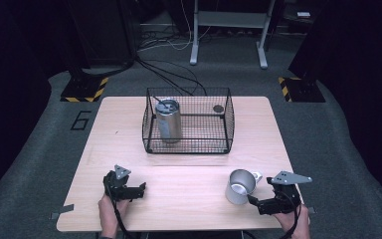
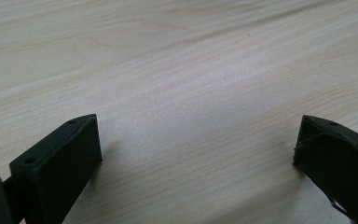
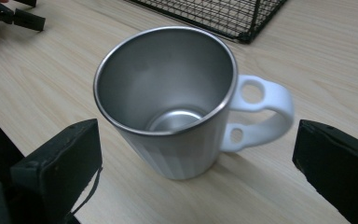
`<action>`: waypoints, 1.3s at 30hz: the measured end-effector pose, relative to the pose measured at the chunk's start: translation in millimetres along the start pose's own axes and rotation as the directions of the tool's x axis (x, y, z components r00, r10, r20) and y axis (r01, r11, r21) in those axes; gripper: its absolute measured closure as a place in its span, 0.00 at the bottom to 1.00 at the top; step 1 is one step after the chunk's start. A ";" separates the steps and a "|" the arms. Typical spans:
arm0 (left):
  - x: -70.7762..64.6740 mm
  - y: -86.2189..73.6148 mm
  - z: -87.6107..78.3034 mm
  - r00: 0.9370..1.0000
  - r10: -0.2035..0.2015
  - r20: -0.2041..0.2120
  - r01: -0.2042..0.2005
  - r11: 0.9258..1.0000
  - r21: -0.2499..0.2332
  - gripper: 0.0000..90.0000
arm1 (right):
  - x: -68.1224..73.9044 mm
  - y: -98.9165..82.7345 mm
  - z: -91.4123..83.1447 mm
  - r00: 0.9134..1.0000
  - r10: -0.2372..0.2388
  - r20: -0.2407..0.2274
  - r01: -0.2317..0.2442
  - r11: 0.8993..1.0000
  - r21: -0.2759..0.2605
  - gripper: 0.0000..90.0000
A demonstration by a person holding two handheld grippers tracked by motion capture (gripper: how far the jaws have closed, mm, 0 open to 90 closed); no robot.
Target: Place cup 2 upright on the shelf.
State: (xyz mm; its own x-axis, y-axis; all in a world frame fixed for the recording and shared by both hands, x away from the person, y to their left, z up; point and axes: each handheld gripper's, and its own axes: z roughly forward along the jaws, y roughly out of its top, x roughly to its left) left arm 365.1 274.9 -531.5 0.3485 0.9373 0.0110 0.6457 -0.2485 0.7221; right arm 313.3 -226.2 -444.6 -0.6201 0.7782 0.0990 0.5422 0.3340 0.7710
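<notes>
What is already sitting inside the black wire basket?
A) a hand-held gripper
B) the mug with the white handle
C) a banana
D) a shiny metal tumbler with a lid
D: the metal tumbler stands upright in the left part of the wire basket, while the mug is out on the table by the right hand-held gripper.

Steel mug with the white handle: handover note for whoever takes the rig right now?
Right gripper: open, jaws either side of the steel mug with the white handle, not touching it. The mug stands upright and empty on the light wooden table, near the front right.
Left gripper: open, holding nothing, low over bare wood at the front left.
Black wire basket: at the table's far middle, holding a steel tumbler with a lid in its left part.
Done: the approach to the mug. Left: close on it and lift; probably into the basket.
</notes>
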 end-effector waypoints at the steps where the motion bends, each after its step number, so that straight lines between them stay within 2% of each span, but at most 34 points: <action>1: 0.0 0.0 0.0 1.000 0.000 0.000 0.000 1.000 0.000 0.00 | 2.7 2.3 2.6 1.000 -0.005 -0.005 0.005 1.000 -0.002 0.00; 5: 0.3 0.1 -0.3 1.000 0.007 0.003 -0.007 1.000 0.004 0.00 | 11.0 8.7 6.1 1.000 -0.017 -0.017 0.017 1.000 -0.023 0.00; 12: 0.0 0.1 -0.3 1.000 0.006 0.002 -0.006 1.000 0.003 0.00 | 18.5 18.1 14.8 0.999 -0.034 -0.006 0.034 0.999 -0.019 0.00; 16: 0.0 0.0 -0.3 1.000 0.006 0.002 -0.006 1.000 0.002 0.00 | 20.8 21.7 18.7 0.998 -0.060 -0.009 0.060 0.998 -0.014 0.00; 17: 0.0 0.0 -0.2 1.000 0.006 0.001 -0.006 1.000 0.002 0.00 | 21.9 22.9 20.3 0.998 -0.067 0.003 0.067 0.998 -0.014 0.00; 26: 0.0 0.0 -0.3 1.000 0.006 0.002 -0.006 1.000 0.002 0.00 | 22.3 27.3 28.8 0.996 -0.080 0.025 0.080 0.997 0.002 0.00; 39: 0.3 0.1 -0.3 1.000 0.008 0.004 -0.008 1.000 0.004 0.00 | 23.6 26.9 37.0 0.996 -0.076 0.051 0.075 0.997 0.020 0.01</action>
State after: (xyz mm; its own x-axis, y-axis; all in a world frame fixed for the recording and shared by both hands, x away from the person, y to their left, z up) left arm 365.1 275.2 -531.2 0.3565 0.9342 0.0139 0.6458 -0.2571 0.7189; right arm 334.3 -179.2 -444.8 -0.6293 0.7771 0.0079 0.5058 0.4018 0.7634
